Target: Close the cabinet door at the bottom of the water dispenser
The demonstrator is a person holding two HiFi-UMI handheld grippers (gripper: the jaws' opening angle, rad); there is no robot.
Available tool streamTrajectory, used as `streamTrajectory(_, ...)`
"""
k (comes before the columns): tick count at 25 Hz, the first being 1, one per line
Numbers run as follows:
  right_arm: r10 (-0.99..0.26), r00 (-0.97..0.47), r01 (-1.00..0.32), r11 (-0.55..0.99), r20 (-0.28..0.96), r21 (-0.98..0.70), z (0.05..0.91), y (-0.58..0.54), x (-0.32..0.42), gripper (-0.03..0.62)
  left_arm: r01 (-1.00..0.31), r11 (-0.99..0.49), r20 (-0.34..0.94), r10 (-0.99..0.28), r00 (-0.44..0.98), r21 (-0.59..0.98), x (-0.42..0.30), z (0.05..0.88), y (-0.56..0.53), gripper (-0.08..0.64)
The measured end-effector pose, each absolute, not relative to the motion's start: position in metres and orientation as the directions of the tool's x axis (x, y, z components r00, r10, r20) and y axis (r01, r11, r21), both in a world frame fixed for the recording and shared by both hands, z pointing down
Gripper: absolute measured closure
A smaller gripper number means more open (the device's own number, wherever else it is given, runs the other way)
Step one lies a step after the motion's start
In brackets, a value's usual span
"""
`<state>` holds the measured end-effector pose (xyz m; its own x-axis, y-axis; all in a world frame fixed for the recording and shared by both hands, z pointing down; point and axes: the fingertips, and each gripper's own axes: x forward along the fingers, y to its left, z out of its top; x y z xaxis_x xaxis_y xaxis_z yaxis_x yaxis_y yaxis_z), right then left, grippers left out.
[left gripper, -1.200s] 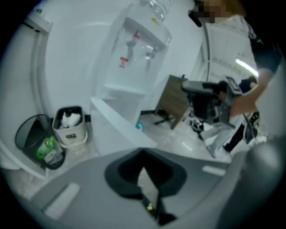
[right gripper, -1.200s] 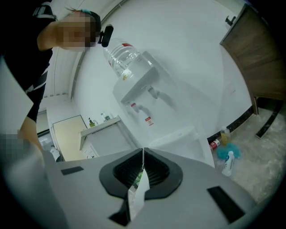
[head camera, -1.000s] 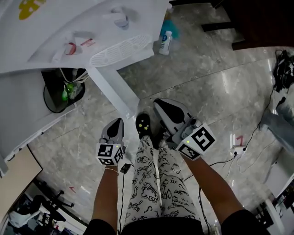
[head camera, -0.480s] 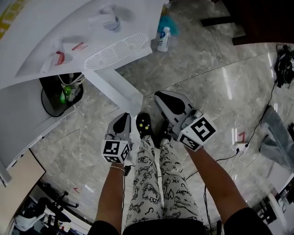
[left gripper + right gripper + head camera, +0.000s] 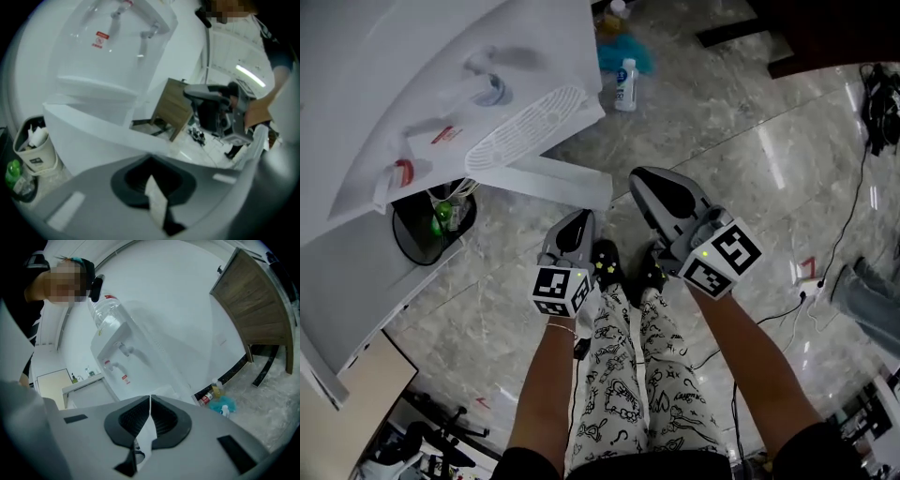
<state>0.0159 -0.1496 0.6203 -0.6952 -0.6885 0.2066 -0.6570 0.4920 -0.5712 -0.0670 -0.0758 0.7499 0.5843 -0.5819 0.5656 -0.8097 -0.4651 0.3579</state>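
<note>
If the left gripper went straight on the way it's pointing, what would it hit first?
Probably the open cabinet door: its white panel lies just ahead of the left gripper, though depth is hard to judge.

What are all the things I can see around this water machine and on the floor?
water dispenser: one, white, upper left.
water jug: one, clear, on top of the dispenser.
cabinet door: one, white, open at the dispenser's foot.
round container: one, dark, low beside the open door.
bottle: one, white with a blue label, on the floor past the dispenser.
teal bundle: one, beside that bottle.
cables: a black tangle, right edge.
floor: grey marble.
trousers: patterned black and white, bottom centre.
shoes: two, black.
left claw: grey, shut, empty.
right claw: grey, shut, empty.
</note>
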Motion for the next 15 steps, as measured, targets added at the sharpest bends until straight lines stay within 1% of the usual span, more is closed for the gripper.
streamTrajectory(5, -0.740, -0.645, -0.670, 0.427, 0.190, -0.608, 0.617, -0.159, 0.034, 0.575, -0.804, -0.488, 0.549, -0.591, 0.591, 0.341, -0.047, 0.750, -0.113, 0.563)
streamTrajectory(9, -0.777, -0.598, -0.701, 0.390, 0.195, -0.598, 0.607, -0.166, 0.052, 0.575, -0.801, -0.508, 0.533, -0.604, 0.593, 0.316, -0.040, 0.749, -0.150, 0.563)
streamTrajectory(15, -0.811, -0.561, -0.687, 0.347, 0.163, -0.638, 0.595, -0.171, 0.070, 0.575, -0.823, -0.472, 0.529, -0.633, 0.565, 0.316, -0.043, 0.753, -0.194, 0.563)
